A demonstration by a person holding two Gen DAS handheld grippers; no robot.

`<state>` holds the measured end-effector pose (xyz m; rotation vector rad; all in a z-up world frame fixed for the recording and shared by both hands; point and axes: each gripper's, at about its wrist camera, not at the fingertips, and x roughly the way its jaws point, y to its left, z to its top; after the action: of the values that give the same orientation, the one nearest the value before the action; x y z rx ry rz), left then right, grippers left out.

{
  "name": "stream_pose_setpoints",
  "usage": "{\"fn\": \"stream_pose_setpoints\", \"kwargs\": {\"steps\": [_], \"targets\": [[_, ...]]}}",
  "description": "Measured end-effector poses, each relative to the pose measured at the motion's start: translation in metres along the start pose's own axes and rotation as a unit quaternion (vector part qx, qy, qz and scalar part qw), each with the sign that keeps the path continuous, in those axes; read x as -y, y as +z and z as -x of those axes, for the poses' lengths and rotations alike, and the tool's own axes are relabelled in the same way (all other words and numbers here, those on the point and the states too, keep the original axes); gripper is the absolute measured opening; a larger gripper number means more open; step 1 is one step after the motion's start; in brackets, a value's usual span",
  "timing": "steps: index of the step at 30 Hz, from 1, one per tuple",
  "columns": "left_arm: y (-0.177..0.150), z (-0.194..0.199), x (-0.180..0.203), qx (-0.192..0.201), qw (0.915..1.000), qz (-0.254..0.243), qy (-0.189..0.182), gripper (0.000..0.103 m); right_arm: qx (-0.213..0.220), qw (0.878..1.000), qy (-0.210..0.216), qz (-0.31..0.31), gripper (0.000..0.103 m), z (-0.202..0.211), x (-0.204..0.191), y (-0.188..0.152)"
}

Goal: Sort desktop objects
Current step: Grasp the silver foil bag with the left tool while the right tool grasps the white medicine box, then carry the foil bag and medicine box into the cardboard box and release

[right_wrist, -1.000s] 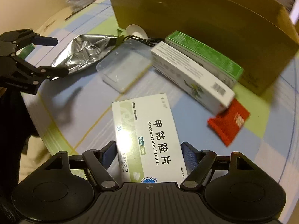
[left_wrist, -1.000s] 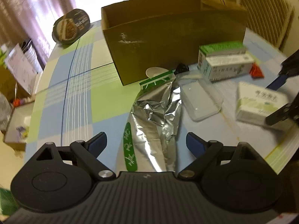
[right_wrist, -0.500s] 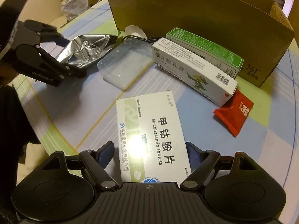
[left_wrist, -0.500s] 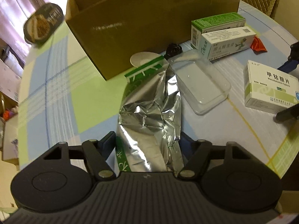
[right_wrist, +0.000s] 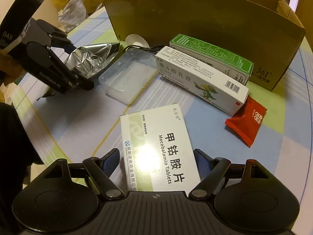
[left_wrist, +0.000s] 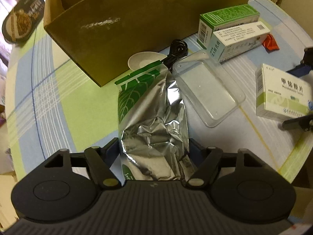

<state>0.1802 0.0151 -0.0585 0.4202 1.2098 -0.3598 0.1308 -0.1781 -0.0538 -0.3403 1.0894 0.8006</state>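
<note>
Now the left gripper (left_wrist: 153, 146) has its fingers pressed against both sides of the crumpled foil pouch (left_wrist: 154, 117), which looks clamped, though its base is hidden. Meanwhile the right gripper (right_wrist: 156, 158) sits spread, straddling the Mecobalamin tablet box (right_wrist: 156, 148) with gaps either side. Everything lies on a blue-and-green checked tablecloth (left_wrist: 49, 90), before an open cardboard box (right_wrist: 195, 19); a clear plastic tray (right_wrist: 127, 76) lies between pouch and tablets.

Left gripper (left_wrist: 153, 149) advanced; fingers (left_wrist: 112, 149) narrowed from wide apart to pressing foil bag (left_wrist: 154, 129). Right gripper (right_wrist: 156, 161) fingers narrowed toward tablet box (right_wrist: 156, 146).
</note>
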Motion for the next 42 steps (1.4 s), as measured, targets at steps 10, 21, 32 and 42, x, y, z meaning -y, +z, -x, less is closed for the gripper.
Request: {"fn": "stream_pose_setpoints", "kwargs": {"steps": [10,21,32,42], "targets": [[-0.011,0.018,0.003,0.004,0.9999,0.006,-0.011,0.045,0.003,1.0,-0.013,-0.002,0.071,0.003,0.0,-0.004],[-0.022,0.035,0.003,0.013,0.9993,0.029,-0.02,0.045,0.032,0.998,-0.014,-0.051,0.071,0.016,0.005,-0.003],[-0.011,0.067,0.007,0.035,0.9988,0.033,-0.011,0.045,0.061,0.995,-0.022,-0.076,0.071,0.045,0.003,0.009],[0.003,0.099,0.009,0.067,0.9972,0.034,0.003,0.045,0.093,0.992,-0.043,-0.073,0.071,0.074,0.0,0.037]]}}
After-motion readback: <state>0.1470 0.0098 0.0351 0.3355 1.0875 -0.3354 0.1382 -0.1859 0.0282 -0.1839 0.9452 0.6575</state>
